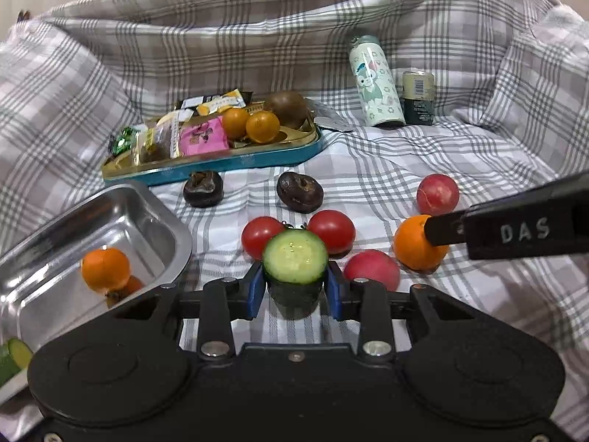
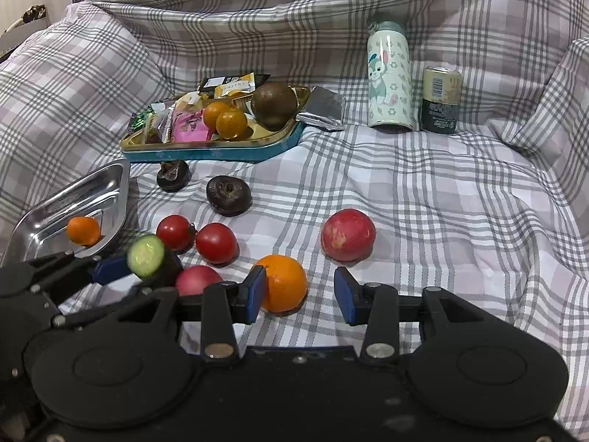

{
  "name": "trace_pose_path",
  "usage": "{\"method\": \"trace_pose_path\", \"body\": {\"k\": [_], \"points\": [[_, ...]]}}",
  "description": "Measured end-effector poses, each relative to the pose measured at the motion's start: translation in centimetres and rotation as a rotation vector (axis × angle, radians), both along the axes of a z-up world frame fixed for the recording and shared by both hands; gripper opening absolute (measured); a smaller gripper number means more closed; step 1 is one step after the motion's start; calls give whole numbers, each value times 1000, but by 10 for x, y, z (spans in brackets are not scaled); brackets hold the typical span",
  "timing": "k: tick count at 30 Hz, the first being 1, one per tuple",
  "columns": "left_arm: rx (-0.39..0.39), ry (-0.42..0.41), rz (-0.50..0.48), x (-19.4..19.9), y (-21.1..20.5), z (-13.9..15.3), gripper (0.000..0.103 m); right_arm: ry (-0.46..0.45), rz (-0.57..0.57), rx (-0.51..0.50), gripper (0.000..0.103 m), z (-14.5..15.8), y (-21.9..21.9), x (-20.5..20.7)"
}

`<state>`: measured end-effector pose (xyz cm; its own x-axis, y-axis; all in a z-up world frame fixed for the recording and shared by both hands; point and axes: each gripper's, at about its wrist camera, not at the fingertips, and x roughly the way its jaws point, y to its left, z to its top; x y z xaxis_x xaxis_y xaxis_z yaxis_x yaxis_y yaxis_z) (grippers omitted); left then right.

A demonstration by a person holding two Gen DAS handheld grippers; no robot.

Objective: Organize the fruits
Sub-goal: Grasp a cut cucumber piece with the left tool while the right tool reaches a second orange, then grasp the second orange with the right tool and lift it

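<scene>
My left gripper (image 1: 296,289) is shut on a cucumber piece (image 1: 295,262), cut face forward; it also shows in the right wrist view (image 2: 146,256). My right gripper (image 2: 300,291) is open around an orange (image 2: 285,281) on the cloth; its left pad touches the fruit. Two red tomatoes (image 1: 331,230), two reddish plums (image 2: 348,235) and two dark water chestnuts (image 1: 300,191) lie on the checked cloth. A steel tray (image 1: 121,217) at the left holds an orange (image 1: 105,269).
A teal tin tray (image 1: 235,162) behind holds snack packets, two small oranges (image 1: 250,123) and a brown kiwi. A cartoon bottle (image 1: 377,83) and a dark can (image 1: 418,97) stand at the back right. Another cucumber piece (image 1: 13,359) lies at the far left edge.
</scene>
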<state>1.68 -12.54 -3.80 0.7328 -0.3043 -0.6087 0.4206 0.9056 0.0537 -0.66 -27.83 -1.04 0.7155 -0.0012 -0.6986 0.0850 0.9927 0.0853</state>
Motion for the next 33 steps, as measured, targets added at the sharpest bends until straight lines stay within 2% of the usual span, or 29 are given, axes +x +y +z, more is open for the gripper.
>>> {"method": "trace_pose_path", "body": {"k": [7,18,20,23,33], "points": [[-47,39,77,4,20,4,43,23,0,41,46,-7,3,8],[-45,20,82,0,22,4,43,37,10,-49,47,-22,22,18],[-57,28,88,0,24,6,43,35,6,-55,43,-22,22,18],[-72,34,100,1,28,11,43,30,3,-49,42,-21,20,18],[-85,-9,185,-6,65,39,43,-72,-13,-27,42,-6,15,12]]}}
